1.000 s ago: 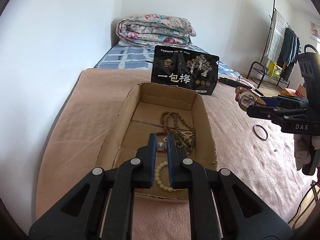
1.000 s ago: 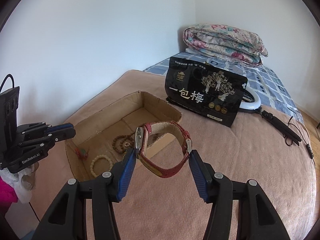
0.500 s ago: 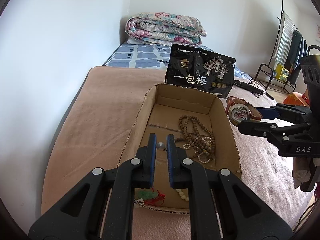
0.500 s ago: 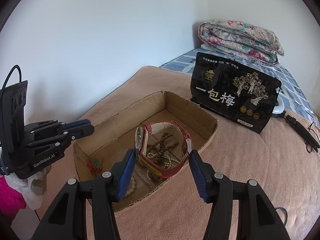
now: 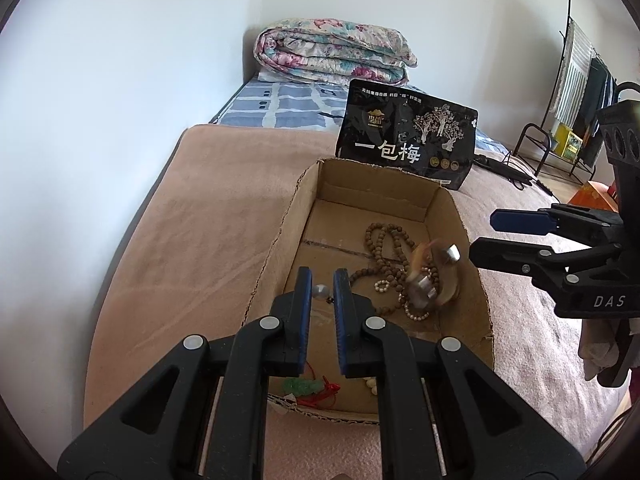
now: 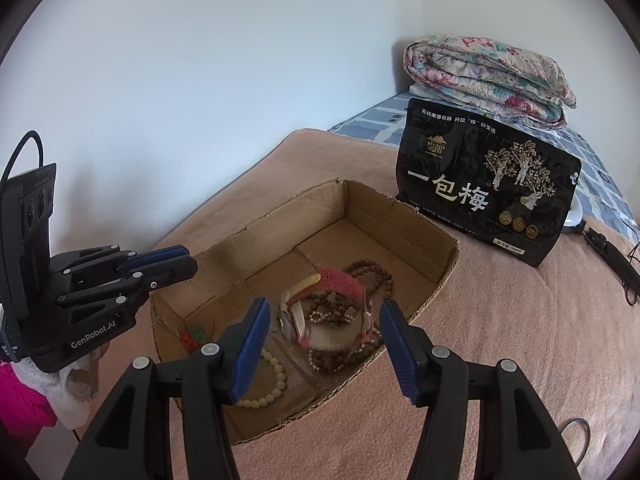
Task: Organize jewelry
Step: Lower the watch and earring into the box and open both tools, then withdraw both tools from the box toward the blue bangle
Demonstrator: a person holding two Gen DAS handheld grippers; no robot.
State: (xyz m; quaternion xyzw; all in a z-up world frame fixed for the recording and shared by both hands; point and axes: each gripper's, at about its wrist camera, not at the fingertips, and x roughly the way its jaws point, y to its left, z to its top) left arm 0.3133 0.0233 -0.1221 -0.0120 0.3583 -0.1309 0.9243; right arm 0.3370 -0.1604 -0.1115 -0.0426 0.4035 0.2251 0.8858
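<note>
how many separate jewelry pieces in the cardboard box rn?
At least 5: red-strapped watch, blurred, atop the brown bead strand; thin pearl strand in that tangle; cream bead bracelet near the front wall; green-and-red charm in the corner. Tangled strands may hide more.

place: home bedroom | signs: bed [image 5: 208, 240] with folded quilt [image 5: 332, 52], clothes rack [image 5: 576, 92] by wall

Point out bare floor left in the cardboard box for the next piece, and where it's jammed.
Free: the cardboard box floor at the far end toward the black pouch, and the strip along the wall-side flap. Crowded: the brown bead necklace with the red-strap watch blurred above it, and the cream bracelet and green charm at the near end.
</note>
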